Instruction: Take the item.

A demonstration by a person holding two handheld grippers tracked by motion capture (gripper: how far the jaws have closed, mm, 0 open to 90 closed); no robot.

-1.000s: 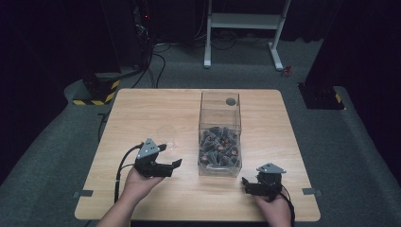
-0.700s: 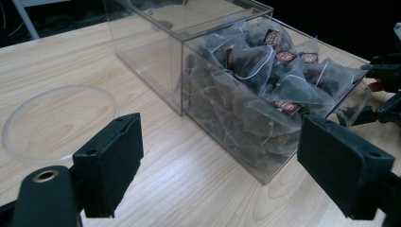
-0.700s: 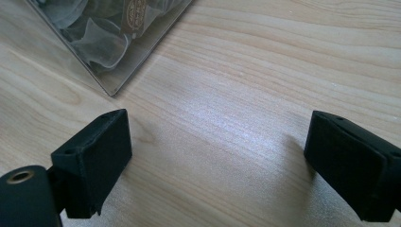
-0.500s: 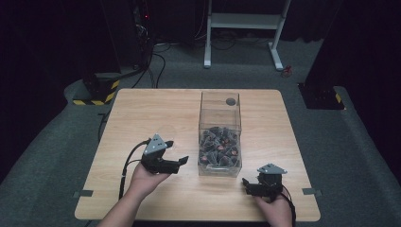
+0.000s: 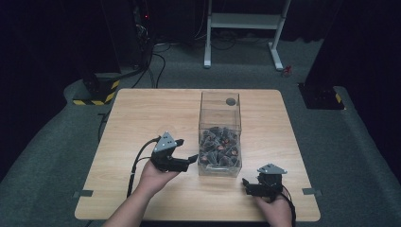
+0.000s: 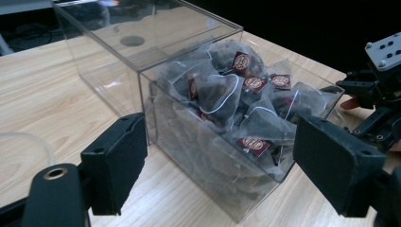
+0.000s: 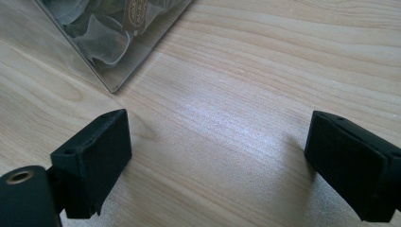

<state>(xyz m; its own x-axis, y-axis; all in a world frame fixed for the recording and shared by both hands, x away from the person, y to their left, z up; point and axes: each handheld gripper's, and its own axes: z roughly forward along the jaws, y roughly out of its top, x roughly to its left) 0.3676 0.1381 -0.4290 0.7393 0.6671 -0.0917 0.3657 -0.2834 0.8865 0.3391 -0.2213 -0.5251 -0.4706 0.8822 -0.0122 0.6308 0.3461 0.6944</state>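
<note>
Many tea bags (image 6: 222,90) in clear box (image 6: 189,61), round red labels unreadable, left hand-held gripper (image 6: 217,161) and right hand-held gripper (image 7: 217,161) both released.

**Where your three cameras look**

You look down from above the table's (image 5: 142,113) near edge, facing forward. Your left gripper view sits close to the clear box (image 6: 198,94) — your right one hugs the tabletop, sharing that box's corner.

Dark room, grey carpet (image 5: 56,142), white table frame (image 5: 246,28) behind.
</note>
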